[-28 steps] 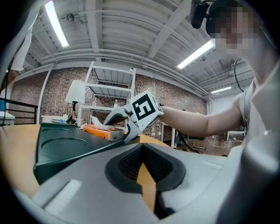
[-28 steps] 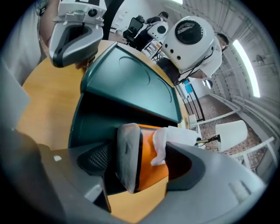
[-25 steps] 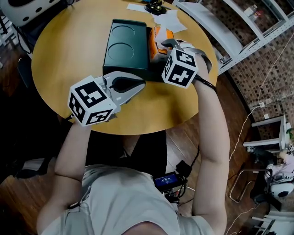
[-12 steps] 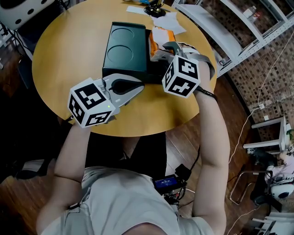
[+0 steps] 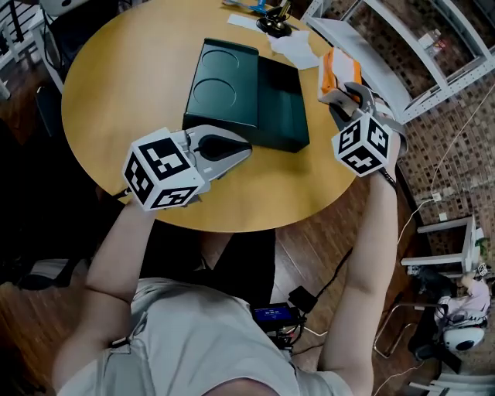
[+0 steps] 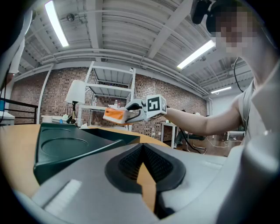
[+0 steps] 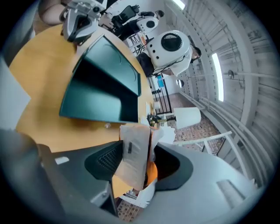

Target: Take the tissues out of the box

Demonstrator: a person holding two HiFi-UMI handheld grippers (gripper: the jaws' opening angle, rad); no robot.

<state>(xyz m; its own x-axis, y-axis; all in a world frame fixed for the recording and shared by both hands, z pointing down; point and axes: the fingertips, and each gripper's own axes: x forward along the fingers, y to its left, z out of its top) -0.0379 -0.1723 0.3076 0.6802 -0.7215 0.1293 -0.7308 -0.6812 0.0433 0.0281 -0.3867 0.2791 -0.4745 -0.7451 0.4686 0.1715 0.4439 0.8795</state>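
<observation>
The box (image 5: 247,97) lies on the table (image 5: 116,85), tissue pack (image 5: 338,66) to its right

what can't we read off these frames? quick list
- Inside the box: head view, its open half is in deep shadow; whether tissues lie in there can't be told.
- Print on the tissue pack in the right hand-held gripper: right gripper view, blurred.
- Dark object at the far edge of the table: head view, too small to name.
</observation>
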